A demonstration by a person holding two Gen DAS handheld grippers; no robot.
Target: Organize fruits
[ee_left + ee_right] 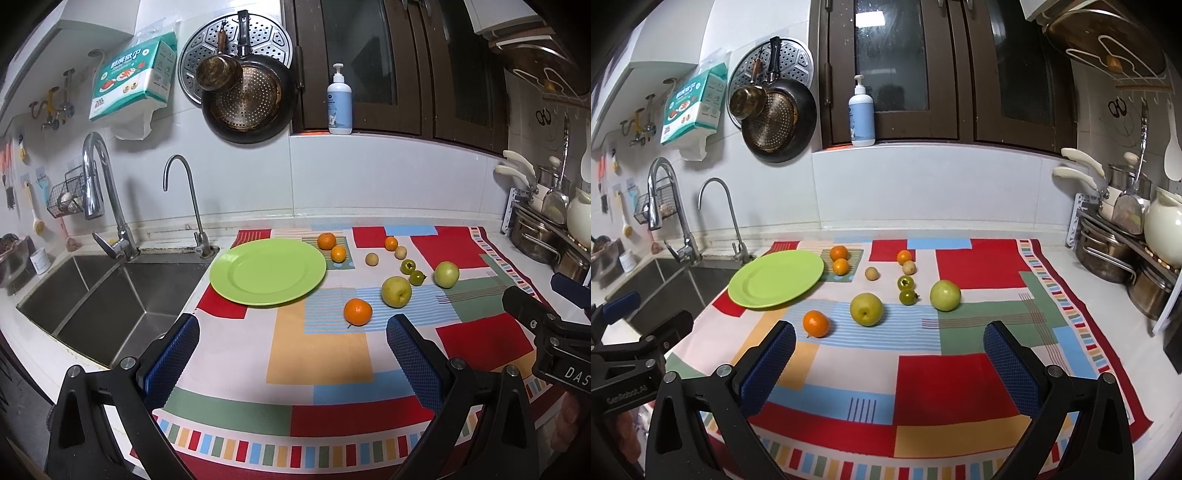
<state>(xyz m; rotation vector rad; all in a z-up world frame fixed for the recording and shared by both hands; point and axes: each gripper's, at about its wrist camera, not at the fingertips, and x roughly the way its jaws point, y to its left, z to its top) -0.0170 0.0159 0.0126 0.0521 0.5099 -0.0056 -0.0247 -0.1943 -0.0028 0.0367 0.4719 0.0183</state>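
In the left wrist view, the left gripper (291,334) fills the bottom of the frame with its blue-padded fingers (170,360) spread wide and nothing between them. Beneath it lies a patchwork cloth of red, green, blue and yellow blocks (319,363). A round lime-green plate (268,271) sits bare at centre-left, beside the stainless steel double sink (110,295). Just right of the plate's upper edge are two small oranges (327,241) (338,254), touching or nearly so. The largest orange, with a short stem (357,311), lies at mid-frame, closest to the fingers. To its right is a yellow-green apple (396,291), then a paler green apple (446,274). Between and above them sit two small green tomatoes (408,266) (417,277), two tan round fruits (372,259) (400,252) and another small orange (390,243). The other black gripper (546,314) enters from the right edge — whether it is spread cannot be told here.

In the right wrist view, the right gripper (889,341) is likewise wide apart at the bottom, holding nothing. The green plate (775,277) is at left-centre, the stemmed orange (816,323) just above the left finger, the yellow-green apple (866,309) at centre and the paler apple (945,294) to its right. The small fruits lie scattered above them. A white pump bottle (861,118) stands on the sill at the top — and dark pans (775,118) hang on the wall at upper left.
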